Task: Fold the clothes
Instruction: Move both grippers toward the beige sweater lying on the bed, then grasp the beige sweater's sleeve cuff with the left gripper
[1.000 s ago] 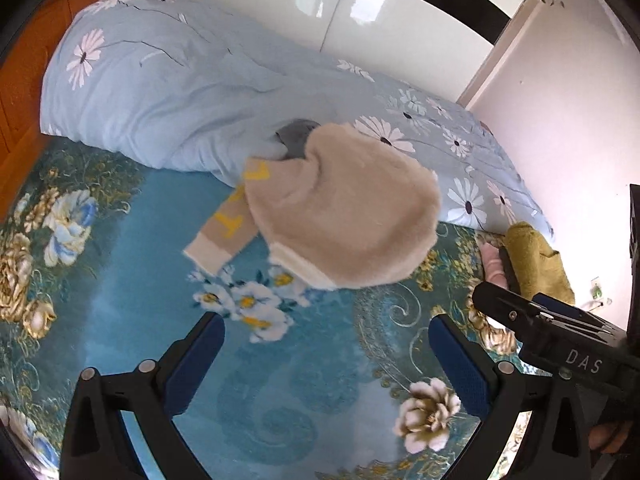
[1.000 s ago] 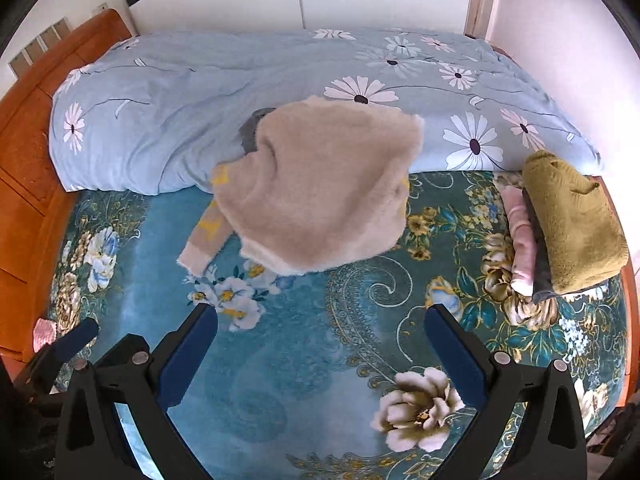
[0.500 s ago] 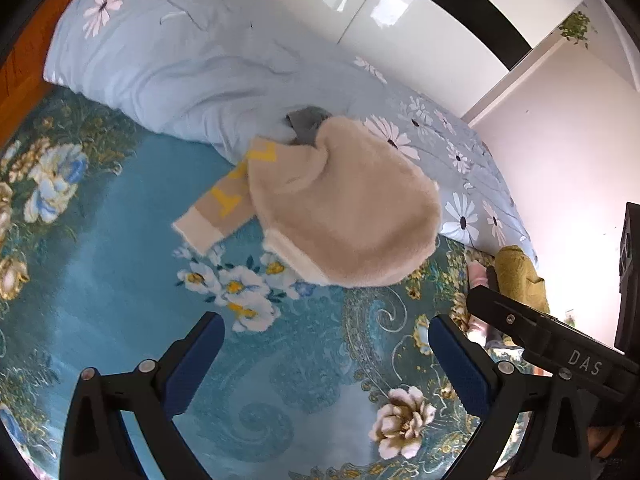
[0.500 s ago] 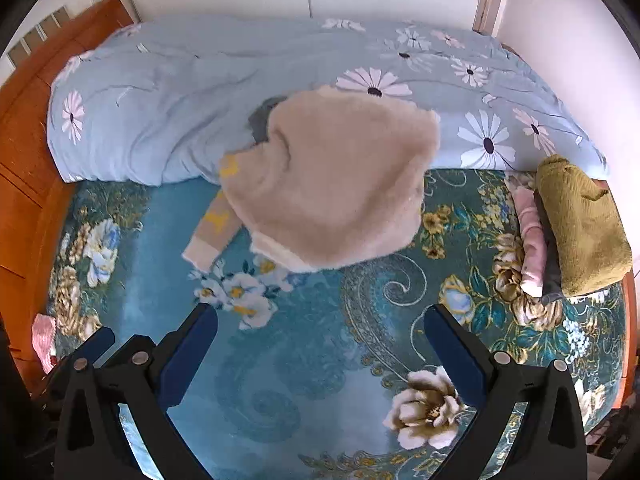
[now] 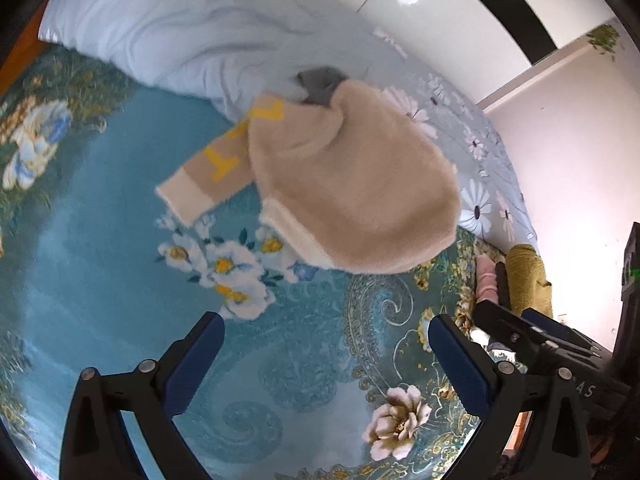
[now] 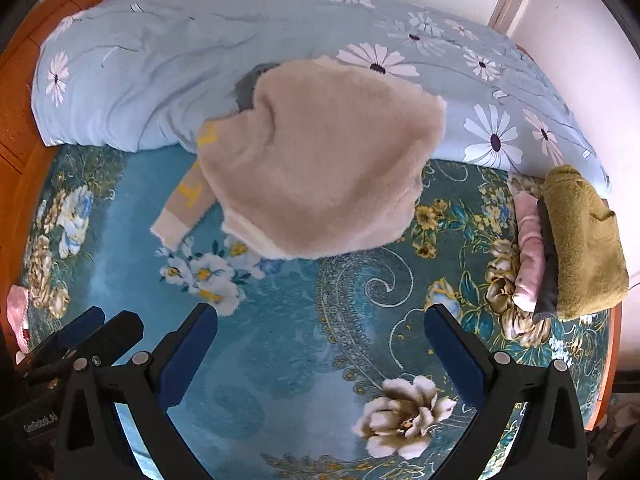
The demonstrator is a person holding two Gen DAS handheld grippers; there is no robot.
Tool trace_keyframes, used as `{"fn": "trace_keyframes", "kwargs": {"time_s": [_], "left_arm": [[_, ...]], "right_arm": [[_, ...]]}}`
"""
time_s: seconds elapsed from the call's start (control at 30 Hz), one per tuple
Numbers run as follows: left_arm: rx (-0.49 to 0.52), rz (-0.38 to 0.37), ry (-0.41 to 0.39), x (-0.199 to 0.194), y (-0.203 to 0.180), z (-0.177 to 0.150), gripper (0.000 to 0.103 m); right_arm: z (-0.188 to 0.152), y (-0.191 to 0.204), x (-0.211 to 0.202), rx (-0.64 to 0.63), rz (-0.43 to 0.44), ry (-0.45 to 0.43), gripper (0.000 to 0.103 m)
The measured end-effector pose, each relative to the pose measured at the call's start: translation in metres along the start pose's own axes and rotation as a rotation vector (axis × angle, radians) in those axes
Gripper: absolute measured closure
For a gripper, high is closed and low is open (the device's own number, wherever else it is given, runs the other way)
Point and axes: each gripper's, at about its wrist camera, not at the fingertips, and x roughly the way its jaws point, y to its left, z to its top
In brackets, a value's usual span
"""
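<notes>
Right wrist view: we hold right gripper [image 6: 320,354] and left gripper [image 5: 326,360] above bed, fingers apart, nothing held. Beige fleece sweater [image 6: 320,160] lies crumpled, half on teal floral bedspread [image 6: 280,360], half on daisy duvet [image 6: 160,72]. We judge next: reach, spread flat. Folded stack [image 6: 576,240] right; white wardrobe [image 5: 440,20] behind.

Beige sweater [image 6: 320,160] on my bed.
My right gripper [image 6: 320,344] gapes empty above the teal bedspread [image 6: 280,320].
</notes>
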Motion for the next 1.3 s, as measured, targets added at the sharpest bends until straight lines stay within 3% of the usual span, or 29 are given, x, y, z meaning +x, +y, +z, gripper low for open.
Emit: {"fn": "trace_keyframes", "kwargs": {"time_s": [0.47, 0.7, 1.13, 1.3], "left_arm": [[-0.060, -0.005, 0.161, 0.094, 0.008, 0.013, 0.000], [-0.132, 0.022, 0.208, 0.131, 0.033, 0.028, 0.000], [-0.177, 0.065, 0.252, 0.206, 0.069, 0.120, 0.001], [-0.224, 0.090, 0.188, 0.221, 0.085, 0.153, 0.007]], "right_arm": [[0.027, -0.028, 0.071, -0.034, -0.033, 0.113, 0.000], [0.030, -0.040, 0.102, -0.017, -0.031, 0.159, 0.000], [-0.001, -0.078, 0.110, 0.021, -0.048, 0.221, 0.000], [-0.027, -0.094, 0.107, 0.059, -0.037, 0.263, 0.000]]}}
